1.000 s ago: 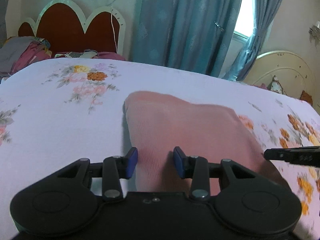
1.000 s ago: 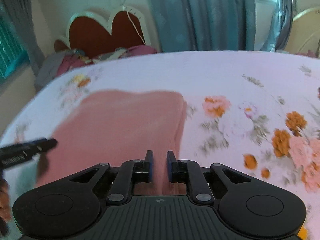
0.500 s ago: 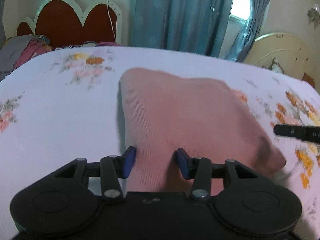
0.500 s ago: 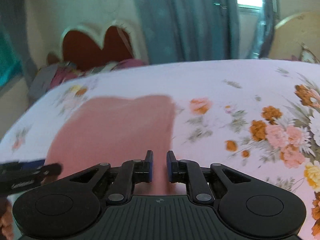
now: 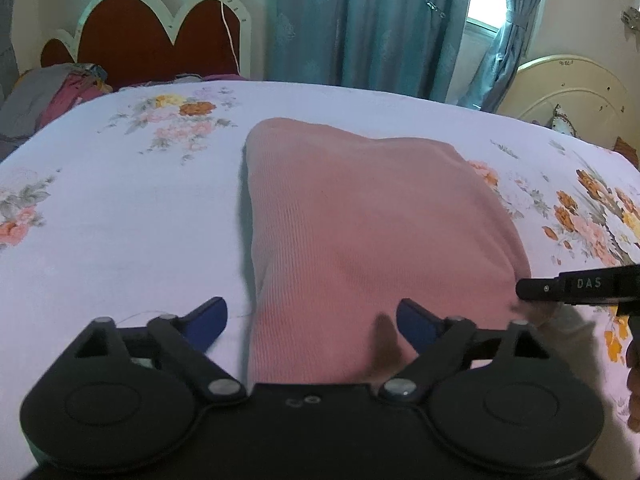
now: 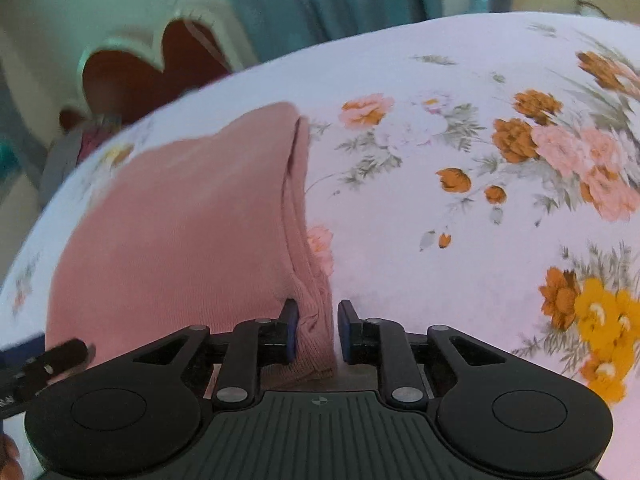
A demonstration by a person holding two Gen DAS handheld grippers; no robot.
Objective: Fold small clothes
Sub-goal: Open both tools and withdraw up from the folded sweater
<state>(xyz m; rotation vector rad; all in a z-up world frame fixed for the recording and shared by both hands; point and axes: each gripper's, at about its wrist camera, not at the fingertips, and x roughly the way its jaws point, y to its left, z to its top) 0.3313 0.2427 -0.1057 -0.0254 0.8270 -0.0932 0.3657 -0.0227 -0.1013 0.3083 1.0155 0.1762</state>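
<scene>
The pink garment (image 5: 368, 232) lies folded into a neat rectangle in the middle of the floral bedsheet (image 5: 120, 220), so this fold looks finished. The left gripper (image 5: 310, 320) is opening, jaws wide, pads off the near edge. The right gripper (image 6: 318, 330) is opening too, jaws narrow, the layered corner between them and seemingly released; only tidying may remain.

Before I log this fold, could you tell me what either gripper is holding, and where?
Nothing: both the left gripper and right gripper are opening over the pink garment's near edge.
</scene>
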